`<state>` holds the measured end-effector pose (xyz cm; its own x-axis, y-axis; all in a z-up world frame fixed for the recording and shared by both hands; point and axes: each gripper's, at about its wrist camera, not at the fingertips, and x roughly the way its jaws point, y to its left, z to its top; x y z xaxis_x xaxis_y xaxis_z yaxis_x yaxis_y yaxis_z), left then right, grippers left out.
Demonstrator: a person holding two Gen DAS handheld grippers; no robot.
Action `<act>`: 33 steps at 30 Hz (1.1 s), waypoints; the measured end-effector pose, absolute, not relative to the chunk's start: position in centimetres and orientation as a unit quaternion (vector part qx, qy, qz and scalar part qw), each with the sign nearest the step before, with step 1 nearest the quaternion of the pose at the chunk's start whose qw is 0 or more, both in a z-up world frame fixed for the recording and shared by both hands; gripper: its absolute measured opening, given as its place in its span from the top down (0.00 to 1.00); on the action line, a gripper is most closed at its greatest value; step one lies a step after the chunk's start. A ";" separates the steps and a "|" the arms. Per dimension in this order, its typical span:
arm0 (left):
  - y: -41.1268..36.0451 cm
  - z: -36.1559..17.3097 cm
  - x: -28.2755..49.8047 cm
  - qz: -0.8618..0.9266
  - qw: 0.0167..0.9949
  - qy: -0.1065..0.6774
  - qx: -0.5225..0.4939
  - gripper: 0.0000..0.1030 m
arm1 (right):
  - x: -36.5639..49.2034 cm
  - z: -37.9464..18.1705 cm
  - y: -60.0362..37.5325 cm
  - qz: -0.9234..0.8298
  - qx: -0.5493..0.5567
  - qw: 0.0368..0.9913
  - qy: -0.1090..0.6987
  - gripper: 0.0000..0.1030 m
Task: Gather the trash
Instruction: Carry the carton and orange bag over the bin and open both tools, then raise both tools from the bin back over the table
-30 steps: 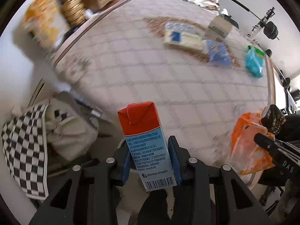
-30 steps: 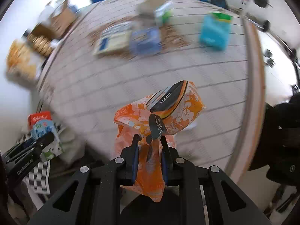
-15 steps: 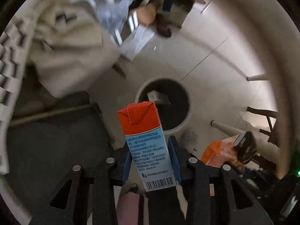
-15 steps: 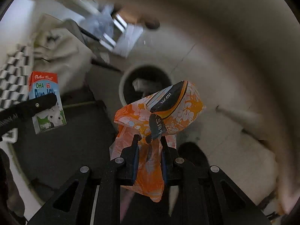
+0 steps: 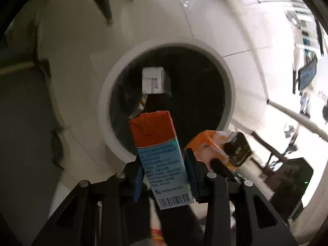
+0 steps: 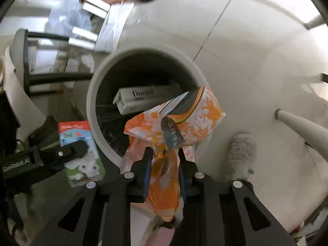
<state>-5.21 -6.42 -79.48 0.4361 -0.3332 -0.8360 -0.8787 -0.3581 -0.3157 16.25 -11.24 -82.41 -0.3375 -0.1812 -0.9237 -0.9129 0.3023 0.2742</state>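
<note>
We hold a red-topped milk carton (image 5: 158,155) upright in the left tool (image 5: 164,174), pinched by its lower half, its top poised over the near rim of the round white trash bin (image 5: 114,143) on the floor. Beside it, the right tool (image 6: 165,170) is clamped on a crumpled orange snack wrapper (image 6: 180,121), whose loose upper end hangs over the same rim. A white box (image 5: 152,80) already lies inside the bin.

Both pieces sit above the near edge, not the middle of the opening, so a release here could bounce the carton off the rim onto the floor. The light wrapper may cling to the pads or drift wide. The two tools are close together and could knock as they open. A gray slipper (image 6: 242,155) stands just beside the bin.
</note>
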 end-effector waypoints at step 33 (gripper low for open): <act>-12.8 -59.4 -6.9 0.527 0.423 0.524 -0.519 0.09 | 12.6 -65.3 -13.5 0.480 -0.512 0.480 0.526 0.05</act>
